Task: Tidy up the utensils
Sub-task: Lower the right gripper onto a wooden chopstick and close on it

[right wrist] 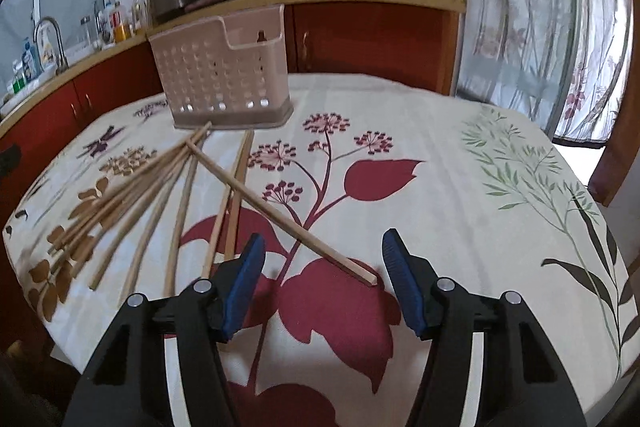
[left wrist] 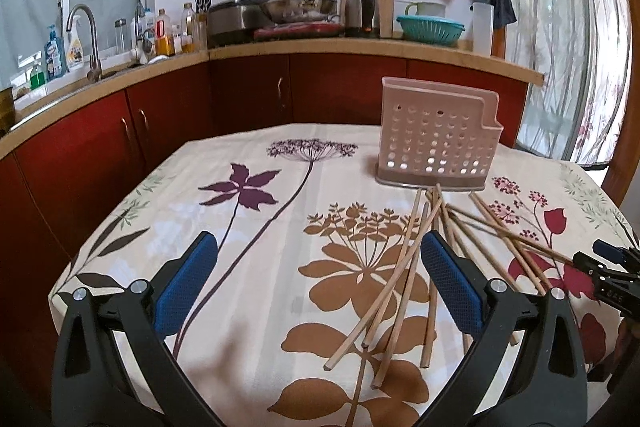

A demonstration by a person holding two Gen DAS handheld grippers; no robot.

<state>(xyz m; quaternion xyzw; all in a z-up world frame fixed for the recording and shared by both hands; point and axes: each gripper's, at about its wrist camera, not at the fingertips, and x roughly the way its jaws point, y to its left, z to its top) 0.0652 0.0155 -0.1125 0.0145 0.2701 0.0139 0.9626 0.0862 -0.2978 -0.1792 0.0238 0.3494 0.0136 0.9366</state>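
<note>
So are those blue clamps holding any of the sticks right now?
No. The left gripper and right gripper are both open and empty; the chopsticks lie loose on the tablecloth.

Scattered chopsticks crowd the tablecloth before the perforated holder. Cloth lies bare to their left.

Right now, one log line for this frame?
stage: pre-grasp | left gripper: open, empty | right gripper: open, over chopstick end | chopsticks: loose on table | holder: upright

left gripper jaws apart, right gripper likewise
</note>
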